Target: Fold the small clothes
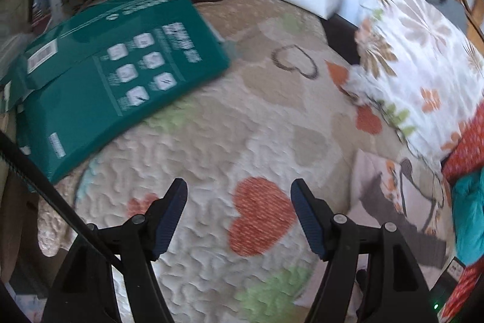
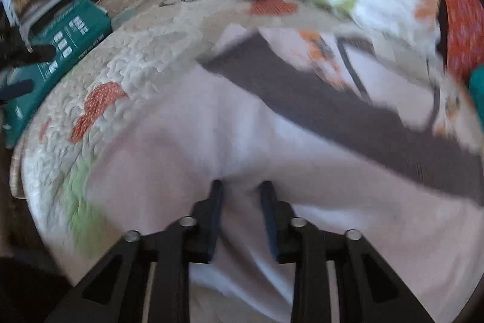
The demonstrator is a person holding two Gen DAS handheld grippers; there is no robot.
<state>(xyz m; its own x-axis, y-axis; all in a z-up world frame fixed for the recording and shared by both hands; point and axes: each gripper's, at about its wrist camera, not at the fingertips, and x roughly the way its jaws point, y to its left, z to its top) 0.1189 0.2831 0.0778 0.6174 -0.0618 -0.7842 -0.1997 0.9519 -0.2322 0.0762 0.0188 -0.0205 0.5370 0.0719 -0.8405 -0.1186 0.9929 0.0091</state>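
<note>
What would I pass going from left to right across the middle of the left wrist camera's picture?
Green box → quilt with hearts → flowered pillow → red patterned cloth at the right edge.

A heart-patterned quilt (image 1: 242, 117) covers the bed, a floral pillow (image 1: 417, 56) resting on it.

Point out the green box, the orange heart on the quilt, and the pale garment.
green box (image 1: 99, 74), left wrist view, printed top face
orange heart (image 1: 261, 215), left wrist view, centre
pale garment (image 2: 187, 138), right wrist view, plain cloth
</note>
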